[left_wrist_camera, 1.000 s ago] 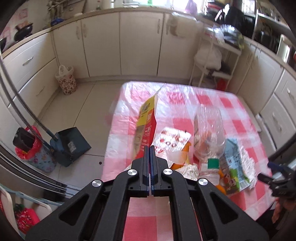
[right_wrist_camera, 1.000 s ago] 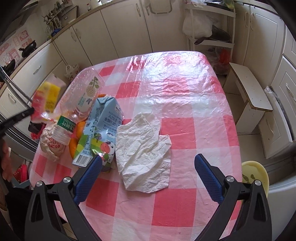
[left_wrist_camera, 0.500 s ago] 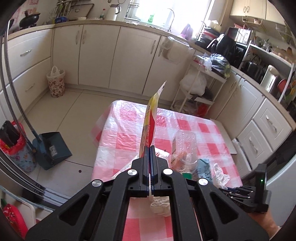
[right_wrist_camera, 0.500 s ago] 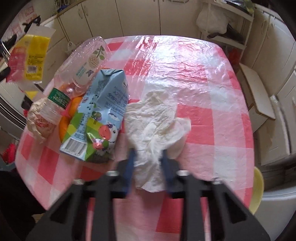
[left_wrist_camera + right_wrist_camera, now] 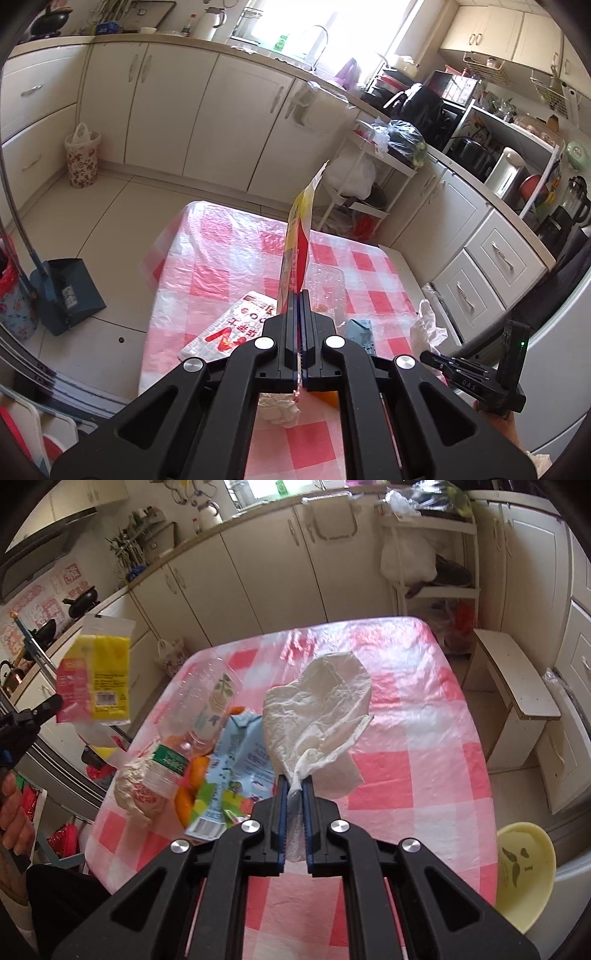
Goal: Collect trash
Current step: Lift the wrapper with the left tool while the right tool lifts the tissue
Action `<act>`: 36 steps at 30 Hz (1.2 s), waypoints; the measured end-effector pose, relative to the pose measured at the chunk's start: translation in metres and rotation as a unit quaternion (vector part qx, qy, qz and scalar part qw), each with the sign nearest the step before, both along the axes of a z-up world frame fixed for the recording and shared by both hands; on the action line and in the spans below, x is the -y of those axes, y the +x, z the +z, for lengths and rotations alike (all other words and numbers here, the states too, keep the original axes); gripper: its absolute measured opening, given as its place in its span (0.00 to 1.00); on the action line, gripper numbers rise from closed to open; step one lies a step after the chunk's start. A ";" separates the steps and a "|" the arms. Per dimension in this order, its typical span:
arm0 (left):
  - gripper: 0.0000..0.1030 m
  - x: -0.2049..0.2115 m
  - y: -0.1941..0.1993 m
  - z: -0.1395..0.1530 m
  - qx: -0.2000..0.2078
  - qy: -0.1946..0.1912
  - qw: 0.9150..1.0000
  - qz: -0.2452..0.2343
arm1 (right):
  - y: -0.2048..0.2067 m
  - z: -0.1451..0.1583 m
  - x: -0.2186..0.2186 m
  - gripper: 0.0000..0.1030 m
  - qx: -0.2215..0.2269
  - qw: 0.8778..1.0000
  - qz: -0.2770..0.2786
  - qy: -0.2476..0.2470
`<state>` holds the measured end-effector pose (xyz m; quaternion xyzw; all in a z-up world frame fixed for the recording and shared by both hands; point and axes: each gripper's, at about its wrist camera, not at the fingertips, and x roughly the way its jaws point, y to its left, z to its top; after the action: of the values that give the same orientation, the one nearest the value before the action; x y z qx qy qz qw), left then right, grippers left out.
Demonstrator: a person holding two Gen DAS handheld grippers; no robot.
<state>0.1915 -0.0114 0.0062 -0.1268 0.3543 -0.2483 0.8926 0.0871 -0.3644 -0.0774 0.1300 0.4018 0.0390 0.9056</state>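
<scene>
Right wrist: crumpled white paper towel (image 5: pixel 317 705)

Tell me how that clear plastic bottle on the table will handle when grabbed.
The bottle looks empty, so probably light. It lies on its side, so a nudge may roll it. Its thin clear wall would likely dent and slip under the tongs.

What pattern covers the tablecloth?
Pink-red and white checks on the tablecloth, clearest in the right wrist view.
</scene>
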 end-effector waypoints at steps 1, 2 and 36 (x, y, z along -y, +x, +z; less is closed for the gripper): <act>0.01 0.002 -0.001 0.000 0.000 0.001 1.000 -0.002 | 0.000 0.002 -0.003 0.08 0.003 1.000 0.003 -0.001; 0.01 0.004 -0.002 0.000 0.001 0.001 1.000 -0.004 | -0.001 0.003 -0.004 0.08 0.005 1.000 0.005 -0.003; 0.01 0.019 -0.041 -0.005 -0.005 -0.043 0.999 -0.024 | -0.010 0.014 -0.030 0.09 0.039 0.999 0.025 -0.025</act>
<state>0.1505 -0.0308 0.0016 -0.1580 0.3506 -0.2839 0.8784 0.0776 -0.3343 -0.0636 0.0960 0.3700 0.0568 0.9223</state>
